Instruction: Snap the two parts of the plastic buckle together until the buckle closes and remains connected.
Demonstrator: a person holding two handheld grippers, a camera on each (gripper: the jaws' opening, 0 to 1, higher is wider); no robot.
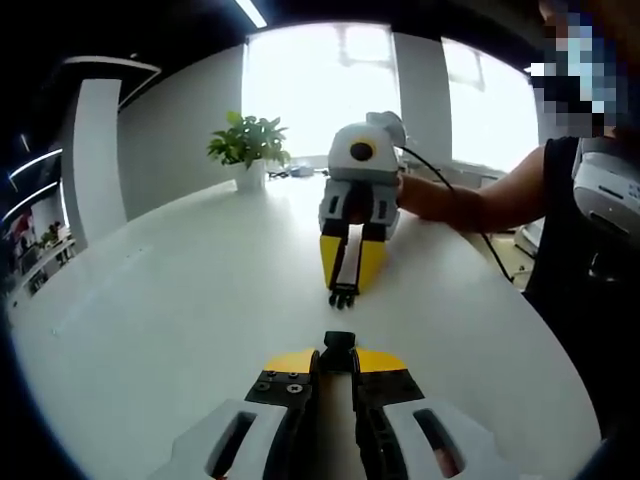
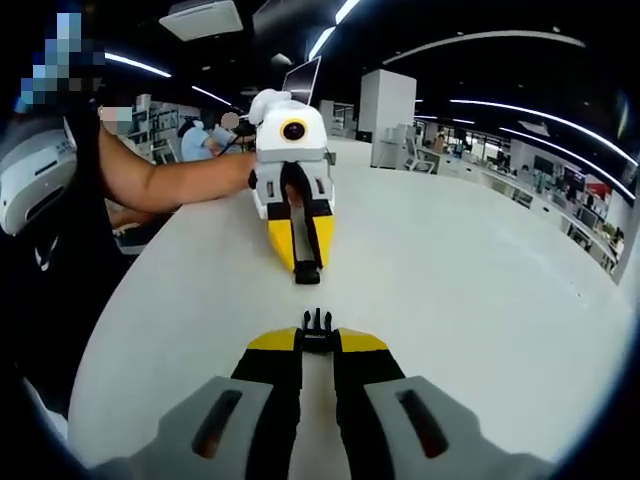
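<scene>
Now the buckle is in two parts, apart, facing each other above the white table, well in from its edges. The socket half is pinched in the left gripper; the pronged half is clamped in the right gripper. A potted plant stands near the table's far edge.

Black buckle halves; yellow-tipped hand-held gripper; white table.
</scene>
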